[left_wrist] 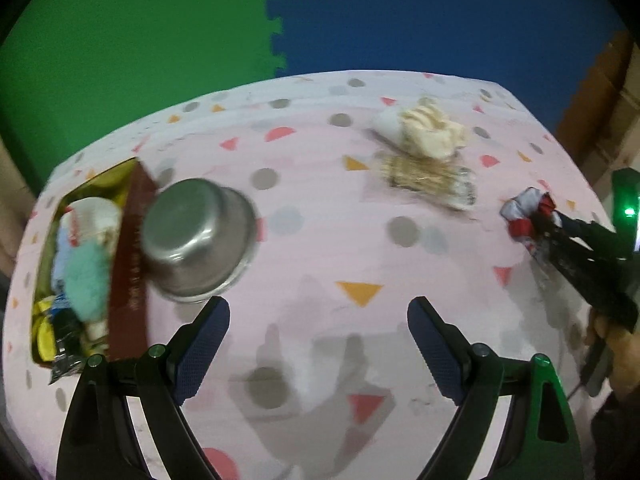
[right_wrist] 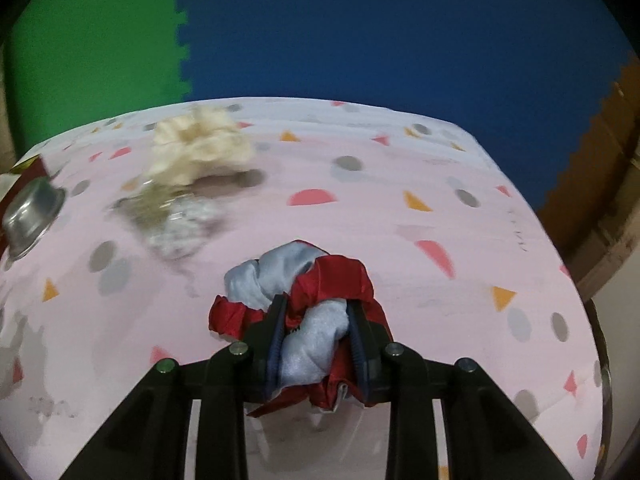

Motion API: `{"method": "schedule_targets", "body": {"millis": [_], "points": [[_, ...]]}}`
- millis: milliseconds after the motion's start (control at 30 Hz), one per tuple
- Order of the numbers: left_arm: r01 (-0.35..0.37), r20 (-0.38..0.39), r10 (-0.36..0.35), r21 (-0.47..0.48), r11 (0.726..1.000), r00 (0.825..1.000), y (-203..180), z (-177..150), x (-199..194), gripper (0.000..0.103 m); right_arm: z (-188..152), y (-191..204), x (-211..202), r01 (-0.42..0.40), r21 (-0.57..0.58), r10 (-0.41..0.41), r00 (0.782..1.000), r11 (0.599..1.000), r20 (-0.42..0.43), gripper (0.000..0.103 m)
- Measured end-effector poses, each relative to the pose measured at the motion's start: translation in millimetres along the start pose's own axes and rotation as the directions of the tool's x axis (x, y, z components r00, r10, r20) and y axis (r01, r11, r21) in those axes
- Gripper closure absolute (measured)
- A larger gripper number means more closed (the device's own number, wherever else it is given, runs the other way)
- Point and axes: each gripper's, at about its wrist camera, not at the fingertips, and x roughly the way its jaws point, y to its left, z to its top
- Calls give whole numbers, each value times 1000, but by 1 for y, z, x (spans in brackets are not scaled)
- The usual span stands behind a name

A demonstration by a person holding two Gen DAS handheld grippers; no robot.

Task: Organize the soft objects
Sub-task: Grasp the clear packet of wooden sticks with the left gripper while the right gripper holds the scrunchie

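My right gripper [right_wrist: 318,312] is shut on a red and pale blue satin cloth [right_wrist: 308,276], bunched between its pads just above the pink patterned table [right_wrist: 360,208]. In the left wrist view the same cloth [left_wrist: 526,212] shows at the right edge, gripped by the right gripper [left_wrist: 540,220]. My left gripper [left_wrist: 318,320] stands open over bare tablecloth [left_wrist: 312,240] with nothing between its fingers. A cream fluffy soft item [left_wrist: 432,132] lies at the far side, on a clear crinkly packet [left_wrist: 432,180]. A box [left_wrist: 128,248] at the left holds a teal fluffy item [left_wrist: 88,280] and other things.
An upturned steel bowl [left_wrist: 196,236] sits beside the box's dark red wall. The cream item [right_wrist: 200,148], packet [right_wrist: 176,216] and bowl [right_wrist: 32,212] lie to the left in the right wrist view. Green and blue foam mats lie beyond the table's far edge. A hand [left_wrist: 612,344] holds the right gripper.
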Motion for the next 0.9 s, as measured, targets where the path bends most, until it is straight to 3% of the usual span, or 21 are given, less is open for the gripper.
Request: {"method": "schedule_targets", "body": {"millis": [233, 500, 767, 900], "points": [[110, -1, -110, -114, 987, 994, -29, 32, 13, 12, -1, -8, 6, -4, 49, 4, 1000, 999, -3, 74], [225, -31, -249, -336, 915, 968, -57, 67, 55, 9, -3, -1, 4, -14, 60, 14, 1000, 998, 0, 72], [176, -71, -227, -429, 886, 971, -71, 91, 93, 6, -5, -1, 3, -41, 80, 41, 999, 996, -1, 71], [123, -109, -191, -446, 886, 976, -76, 91, 109, 6, -5, -2, 4, -40, 77, 40, 999, 996, -1, 71]]}}
